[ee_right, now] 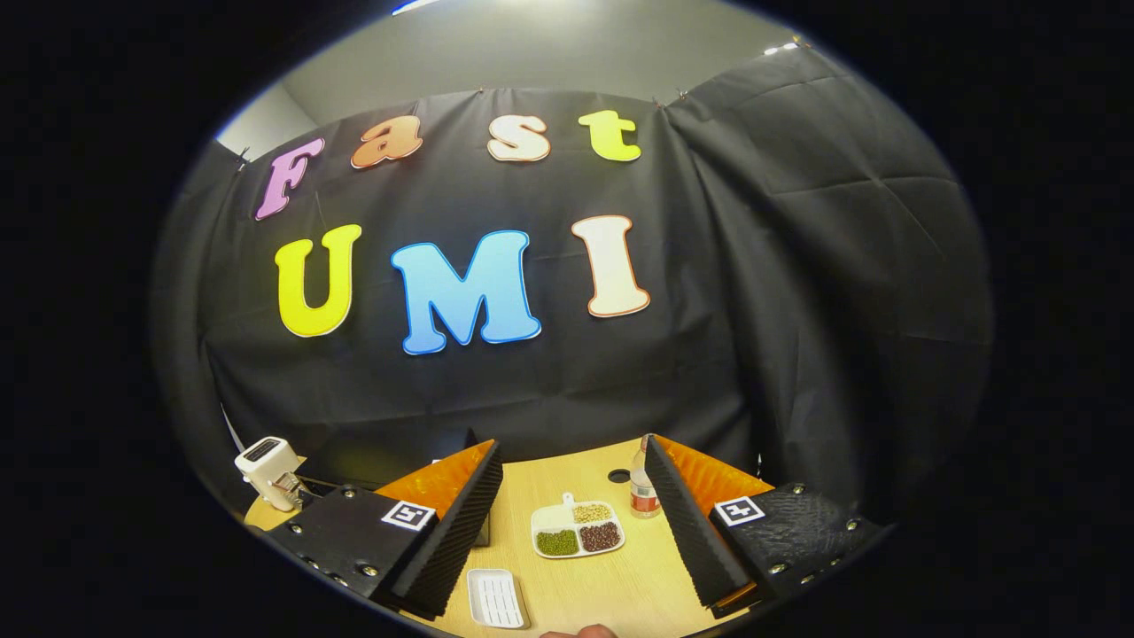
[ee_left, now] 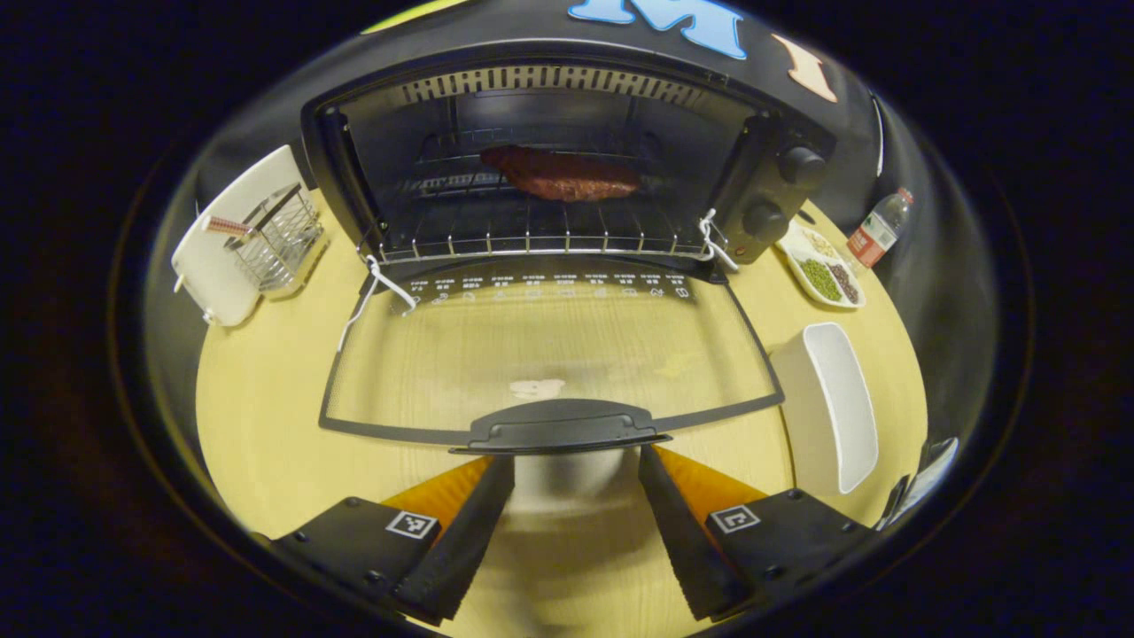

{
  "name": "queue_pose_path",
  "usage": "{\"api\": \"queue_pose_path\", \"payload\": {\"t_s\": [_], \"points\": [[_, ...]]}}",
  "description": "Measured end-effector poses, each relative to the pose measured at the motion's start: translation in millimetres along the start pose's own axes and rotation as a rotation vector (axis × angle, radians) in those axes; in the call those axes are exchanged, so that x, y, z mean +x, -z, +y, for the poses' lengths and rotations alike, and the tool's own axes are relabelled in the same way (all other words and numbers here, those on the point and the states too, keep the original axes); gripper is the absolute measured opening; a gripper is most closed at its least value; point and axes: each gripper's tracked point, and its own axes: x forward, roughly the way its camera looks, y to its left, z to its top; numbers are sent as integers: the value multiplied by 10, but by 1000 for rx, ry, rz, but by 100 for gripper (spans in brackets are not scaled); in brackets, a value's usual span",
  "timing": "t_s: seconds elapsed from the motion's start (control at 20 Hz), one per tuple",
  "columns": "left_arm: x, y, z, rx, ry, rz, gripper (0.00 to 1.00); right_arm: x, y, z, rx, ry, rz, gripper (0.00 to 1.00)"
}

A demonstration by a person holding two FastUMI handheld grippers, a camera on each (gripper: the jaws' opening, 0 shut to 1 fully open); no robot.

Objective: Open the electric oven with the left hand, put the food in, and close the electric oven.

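Left gripper (ee_left: 576, 496) hangs released, jaws spread wide, just short of the black handle (ee_left: 560, 427) of the glass oven door (ee_left: 549, 354), which lies folded flat ahead of it. Beyond the door, the black electric oven (ee_left: 567, 168) stands open, and the reddish-brown piece of food (ee_left: 560, 175) already sits on the wire rack (ee_left: 532, 235) inside. So opening and loading look done; closing is what's left. Right gripper (ee_right: 571, 523) is released too, holding nothing, raised above the pale wooden bench (ee_right: 567, 478), with a white divided dish of beans (ee_right: 578, 530) ahead between its fingers. Hard to tell: whether the left fingers touch the handle, and the oven's dim back wall.
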Motion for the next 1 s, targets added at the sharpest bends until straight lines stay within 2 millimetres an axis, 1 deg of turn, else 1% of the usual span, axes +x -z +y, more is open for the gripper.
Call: {"api": "queue_pose_path", "payload": {"t_s": [0.1, 0.15, 0.2, 0.3, 0.5, 0.55, 0.6, 0.65, 0.7, 0.75, 1.0], "points": [[-29, -10, 0, 5, 0, -8, 100, -3, -9, 5, 1, 0, 0, 98], [-67, -24, -9, -2, 2, -16, 100, -4, -8, 6, 0, 3, 1, 98], [-110, -45, -16, -7, 5, -25, 96, -10, -7, 14, 1, 1, 1, 98], [-207, -96, -20, -11, 9, -46, 95, -10, -9, 50, 4, -6, 2, 98], [-423, -293, -44, -34, 20, -101, 96, -17, -29, 115, -2, -20, -3, 98], [-457, -315, -51, -26, 18, -111, 96, -25, -40, 120, -3, -21, -6, 98], [-483, -327, -56, -12, 15, -118, 100, -33, -34, 127, -4, -24, -5, 98], [-500, -320, -47, 1, 12, -121, 96, -35, -38, 136, -3, -27, -4, 98], [-521, -332, -49, 3, 10, -125, 100, -43, -51, 141, -1, -30, -6, 98], [-544, -364, -68, -3, 9, -133, 96, -40, -74, 140, 1, -31, -9, 98], [-691, -531, -70, -1, 11, -178, 96, -51, -86, 118, 12, -37, -14, 99]]}}
